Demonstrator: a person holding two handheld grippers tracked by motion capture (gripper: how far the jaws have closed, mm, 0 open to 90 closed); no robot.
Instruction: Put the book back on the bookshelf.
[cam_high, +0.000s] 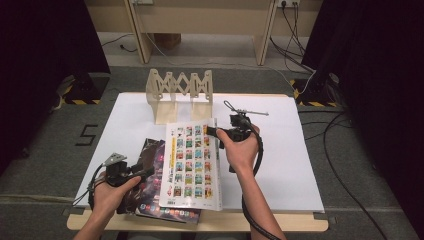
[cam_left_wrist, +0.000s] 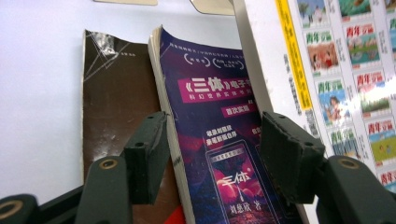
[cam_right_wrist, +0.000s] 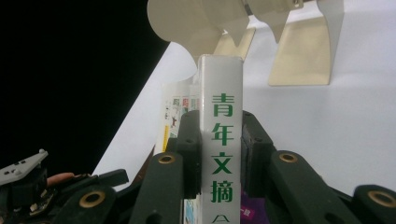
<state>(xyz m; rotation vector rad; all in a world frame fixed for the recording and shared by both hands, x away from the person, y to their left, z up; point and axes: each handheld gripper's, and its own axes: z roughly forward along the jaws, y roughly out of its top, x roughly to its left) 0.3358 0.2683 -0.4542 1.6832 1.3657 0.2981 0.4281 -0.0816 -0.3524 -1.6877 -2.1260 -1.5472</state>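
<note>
Right claw: clamped on the spine of the white magazine, one jaw on each cover, as the right gripper view shows. The grip sits at the far end of the spine.

White magazine: at the centre-front of the tabletop. Its long axis runs from 6 o'clock to 12 o'clock in the high view. The spine lies along its 3 o'clock edge, the cover with the grid of small pictures faces up, and the far end is raised in the claw. The near end rests at the tabletop's front edge. Its 9 o'clock edge overlaps the purple book.

Left claw: jaws apart, not pressing anything. In the left gripper view the purple book lies between the jaws, its top edge pointing away from the camera. A dark brown book lies under it, showing at its 9 o'clock side. The magazine's cover rises at 3 o'clock.

Book rack: a pale folding rack stands upright at 12 o'clock of the magazine, well apart from the purple book.
</note>
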